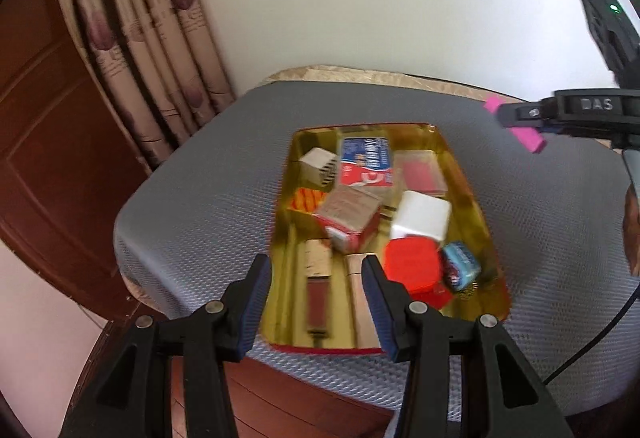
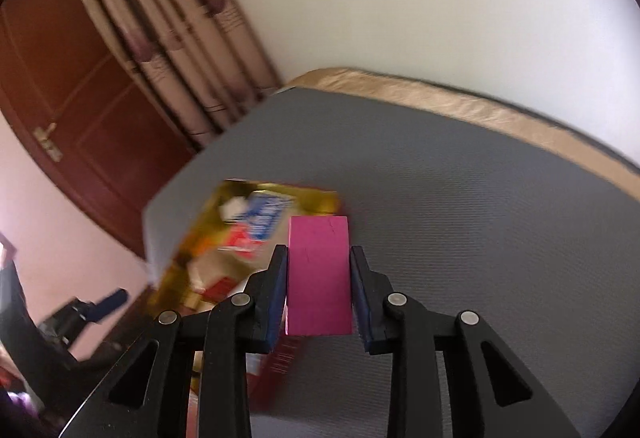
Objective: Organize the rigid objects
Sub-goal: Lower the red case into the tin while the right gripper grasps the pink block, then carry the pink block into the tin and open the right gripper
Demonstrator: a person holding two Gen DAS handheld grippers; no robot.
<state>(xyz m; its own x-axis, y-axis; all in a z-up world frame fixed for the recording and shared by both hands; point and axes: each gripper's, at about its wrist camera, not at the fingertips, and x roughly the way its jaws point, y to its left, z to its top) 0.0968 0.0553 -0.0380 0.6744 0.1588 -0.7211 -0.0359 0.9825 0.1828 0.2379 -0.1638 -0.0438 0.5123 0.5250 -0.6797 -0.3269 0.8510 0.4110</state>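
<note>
Risking the pink block, clamped in right gripper, probably toppling onto crowded gold tray pile; left gripper gaping empty over tray.

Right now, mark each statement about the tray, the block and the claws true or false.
1. The right claw grips a pink block. True.
2. The left claw holds a red lid. False: it is empty, its jaws apart over the tray.
3. The tray is gold and holds several boxes. True.
4. The pink block lies in the tray. False: it is in the right claw, clear of the tray.
5. The tray sits on a grey mat. True.
</note>
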